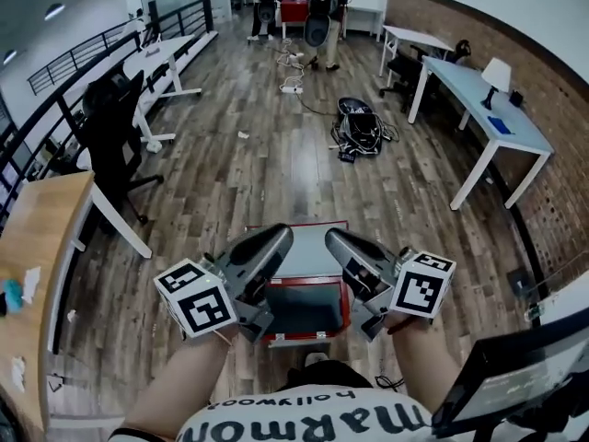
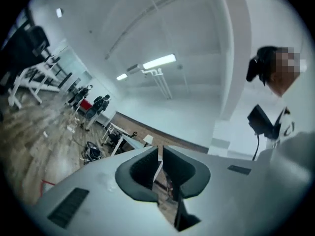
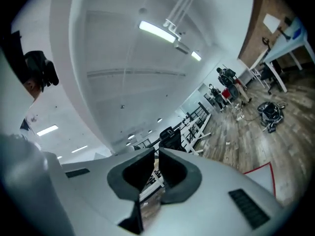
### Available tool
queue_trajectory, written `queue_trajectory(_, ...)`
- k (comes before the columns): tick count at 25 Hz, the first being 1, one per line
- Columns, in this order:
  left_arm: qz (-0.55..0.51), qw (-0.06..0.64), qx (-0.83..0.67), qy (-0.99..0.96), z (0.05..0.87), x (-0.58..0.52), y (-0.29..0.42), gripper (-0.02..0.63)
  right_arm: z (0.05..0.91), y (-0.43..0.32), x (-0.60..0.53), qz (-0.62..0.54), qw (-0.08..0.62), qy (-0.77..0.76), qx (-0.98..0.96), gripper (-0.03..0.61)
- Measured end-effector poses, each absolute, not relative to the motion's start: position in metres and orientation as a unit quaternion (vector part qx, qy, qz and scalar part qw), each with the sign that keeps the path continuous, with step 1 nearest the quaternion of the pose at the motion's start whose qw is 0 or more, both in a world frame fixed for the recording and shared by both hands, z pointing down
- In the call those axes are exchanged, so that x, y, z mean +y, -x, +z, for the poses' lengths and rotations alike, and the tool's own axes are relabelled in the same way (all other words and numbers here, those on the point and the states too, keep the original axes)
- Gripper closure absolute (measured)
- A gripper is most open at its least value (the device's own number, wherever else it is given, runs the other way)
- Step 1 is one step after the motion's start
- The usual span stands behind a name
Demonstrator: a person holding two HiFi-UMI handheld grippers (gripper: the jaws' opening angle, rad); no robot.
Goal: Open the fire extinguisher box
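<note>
Now, with your left gripper point(image 1: 282, 237) and right gripper point(image 1: 334, 238) both pressed together on nothing above the red box point(image 1: 308, 284) at lower centre, check that its lid looks fully open before lowering either.

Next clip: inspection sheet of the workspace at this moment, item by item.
Surface: wood-plank floor.
Job's things: red fire extinguisher box on the floor below the grippers, dark interior showing, apparently open.
Clutter: black bag and paper scraps on the floor.
Grippers: left gripper and right gripper both shut, nothing between the jaws, held side by side above the box.
Cables: white power strip with a lead running toward the bag.
Surroundings: white desks, black office chair, wooden table, brick wall, people standing at the far end.
</note>
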State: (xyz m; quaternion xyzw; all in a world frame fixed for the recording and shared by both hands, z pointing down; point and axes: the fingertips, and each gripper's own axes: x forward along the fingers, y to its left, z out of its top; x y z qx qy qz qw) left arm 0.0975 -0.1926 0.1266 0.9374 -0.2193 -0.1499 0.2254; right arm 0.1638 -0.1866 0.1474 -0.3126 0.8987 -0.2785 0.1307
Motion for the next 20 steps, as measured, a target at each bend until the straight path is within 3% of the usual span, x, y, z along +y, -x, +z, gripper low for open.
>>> queue_trajectory(6,-0.114,0.096,-0.225,-0.963,0.094,-0.129,-0.065,0.581,0.121,-0.116,-0.134,-0.189,0.073,0.317,0.926,0.551)
queue_trajectory(11,-0.092,0.095,-0.208,-0.969,0.103,-0.104,-0.050,0.581,0.128,-0.093,-0.109,-0.124,-0.002,0.344,0.931,0.551)
queue_trajectory(20,0.035,0.018,-0.225,-0.973,0.161,-0.104,-0.027,0.581,0.179,-0.099,-0.106,-0.139,-0.072,0.377,0.913,0.551)
